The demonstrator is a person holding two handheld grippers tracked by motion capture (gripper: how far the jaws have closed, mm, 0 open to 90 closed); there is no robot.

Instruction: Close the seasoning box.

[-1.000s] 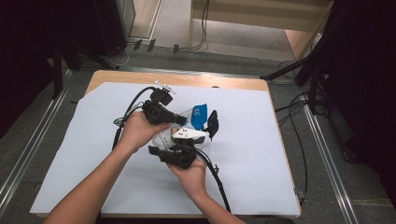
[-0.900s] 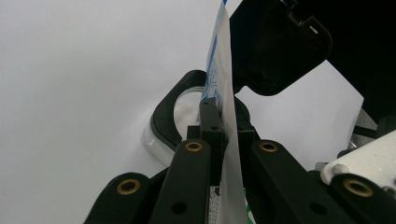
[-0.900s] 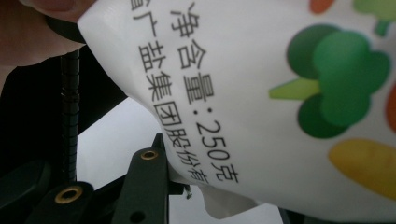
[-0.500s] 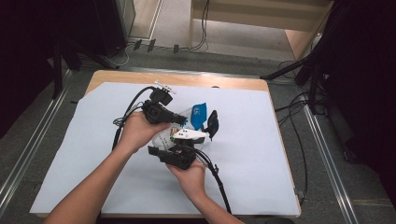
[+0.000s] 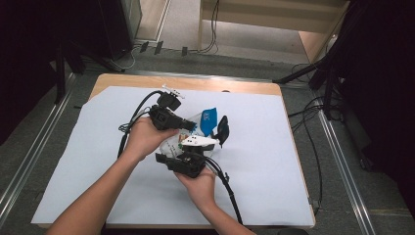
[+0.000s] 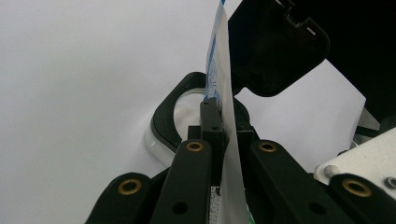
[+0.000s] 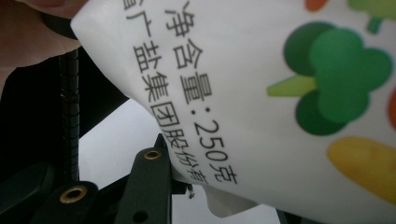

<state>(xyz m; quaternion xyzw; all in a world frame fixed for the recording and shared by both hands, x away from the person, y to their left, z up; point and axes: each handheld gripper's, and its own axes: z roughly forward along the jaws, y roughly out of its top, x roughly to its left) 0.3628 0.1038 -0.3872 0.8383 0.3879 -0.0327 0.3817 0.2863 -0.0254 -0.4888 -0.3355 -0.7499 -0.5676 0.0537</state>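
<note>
Where grippers pinch it, bag (image 7: pixel 261 116) reads "250克" (black print).

A wooden counter (image 5: pixel 147 80) is seen in the high view, most of its top covered by a white sheet (image 5: pixel 274 161) that leaves a strip of bare wood along the far edge. Grey floor (image 5: pixel 235 63) is laid around it. Metal rails (image 5: pixel 29 156) are run along the floor on both sides of the counter. Beyond the far edge, pale wooden furniture (image 5: pixel 274 14) is set, with dark cables (image 5: pixel 213 29) hung beneath it. More cables (image 5: pixel 313 127) are trailed over the floor at the right. Both outer sides are left in deep shadow.
</note>
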